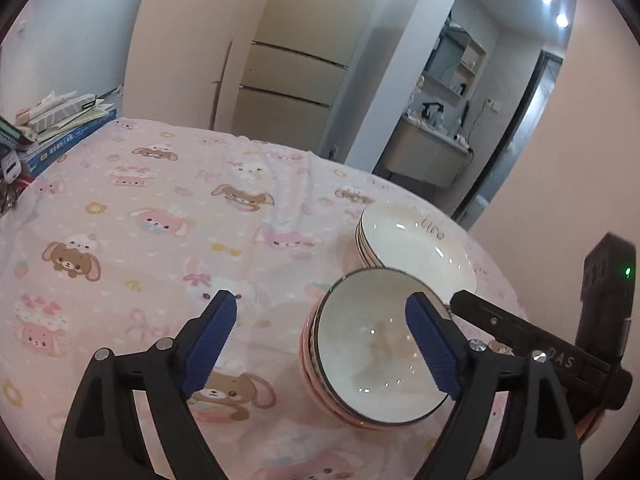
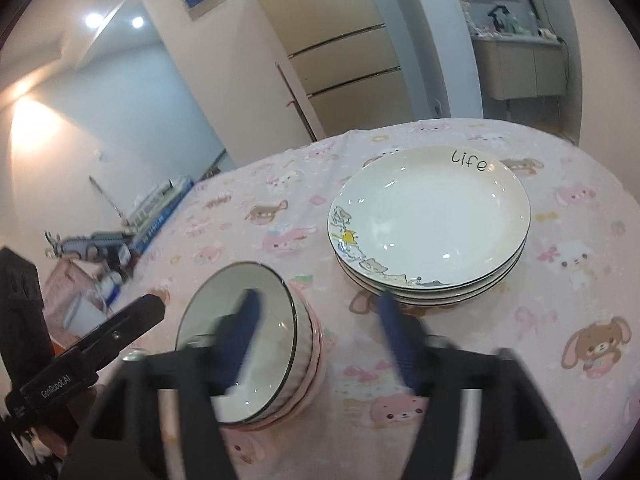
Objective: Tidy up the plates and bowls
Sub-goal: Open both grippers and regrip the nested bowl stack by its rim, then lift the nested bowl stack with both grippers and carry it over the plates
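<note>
A stack of pink-sided bowls point(image 1: 372, 364) with white insides stands on the pink cartoon tablecloth point(image 1: 140, 220); it also shows in the right wrist view point(image 2: 276, 340). Behind it stands a stack of white plates point(image 1: 416, 244) marked "Life", seen larger in the right wrist view point(image 2: 432, 224). My left gripper point(image 1: 320, 320) is open and empty, its right finger above the top bowl. My right gripper point(image 2: 316, 320) is open, blurred, its left finger over the bowl stack. The right gripper's body point(image 1: 560, 344) shows at the right of the left wrist view.
A pile of books and papers point(image 1: 52, 128) lies at the table's far left corner. The table's far edge curves behind the plates. A fridge point(image 1: 296, 76) and a kitchen counter point(image 1: 432, 148) stand beyond the table.
</note>
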Motion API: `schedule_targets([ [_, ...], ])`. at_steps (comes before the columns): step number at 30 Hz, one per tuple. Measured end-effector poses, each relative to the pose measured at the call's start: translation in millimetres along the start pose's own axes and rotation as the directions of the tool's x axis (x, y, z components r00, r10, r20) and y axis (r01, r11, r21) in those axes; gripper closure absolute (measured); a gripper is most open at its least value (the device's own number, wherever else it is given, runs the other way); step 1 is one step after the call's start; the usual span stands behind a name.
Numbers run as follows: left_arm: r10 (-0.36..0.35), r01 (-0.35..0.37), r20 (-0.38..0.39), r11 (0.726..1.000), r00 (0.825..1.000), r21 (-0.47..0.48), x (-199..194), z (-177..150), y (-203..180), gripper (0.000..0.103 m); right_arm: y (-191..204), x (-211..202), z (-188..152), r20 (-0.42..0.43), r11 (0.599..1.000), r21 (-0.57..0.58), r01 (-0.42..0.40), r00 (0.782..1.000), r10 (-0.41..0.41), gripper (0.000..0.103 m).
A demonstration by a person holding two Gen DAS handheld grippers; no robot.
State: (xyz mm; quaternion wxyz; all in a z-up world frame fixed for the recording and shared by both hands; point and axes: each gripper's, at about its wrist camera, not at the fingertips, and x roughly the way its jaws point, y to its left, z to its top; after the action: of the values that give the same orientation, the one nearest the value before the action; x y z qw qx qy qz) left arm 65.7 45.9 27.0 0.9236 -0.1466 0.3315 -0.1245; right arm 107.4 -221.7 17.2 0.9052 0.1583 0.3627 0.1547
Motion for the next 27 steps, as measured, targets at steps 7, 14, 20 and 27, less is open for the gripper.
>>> schedule_targets([
  [7, 0.036, -0.038, -0.08, 0.999, 0.996, -0.015, 21, 0, 4, 0.017, 1, 4, 0, -0.011, 1.0, 0.001, 0.007, 1.0, -0.007, 0.035],
  [14, 0.055, -0.057, -0.157, 0.998, 0.986, -0.012, 44, -9, 4, 0.018, 6, 35, -5, -0.128, 1.0, -0.004, 0.007, 0.992, -0.007, 0.035],
  [20, 0.067, -0.069, -0.197, 0.998, 0.978, 0.0, 54, -14, 3, 0.018, -3, 54, -8, -0.204, 0.999, 0.038, 0.019, 0.979, -0.01, 0.035],
  [27, 0.077, -0.067, -0.259, 0.997, 0.963, 0.047, 63, -25, -5, 0.018, -17, 72, -9, -0.292, 0.989, 0.149, 0.007, 0.956, 0.037, 0.042],
])
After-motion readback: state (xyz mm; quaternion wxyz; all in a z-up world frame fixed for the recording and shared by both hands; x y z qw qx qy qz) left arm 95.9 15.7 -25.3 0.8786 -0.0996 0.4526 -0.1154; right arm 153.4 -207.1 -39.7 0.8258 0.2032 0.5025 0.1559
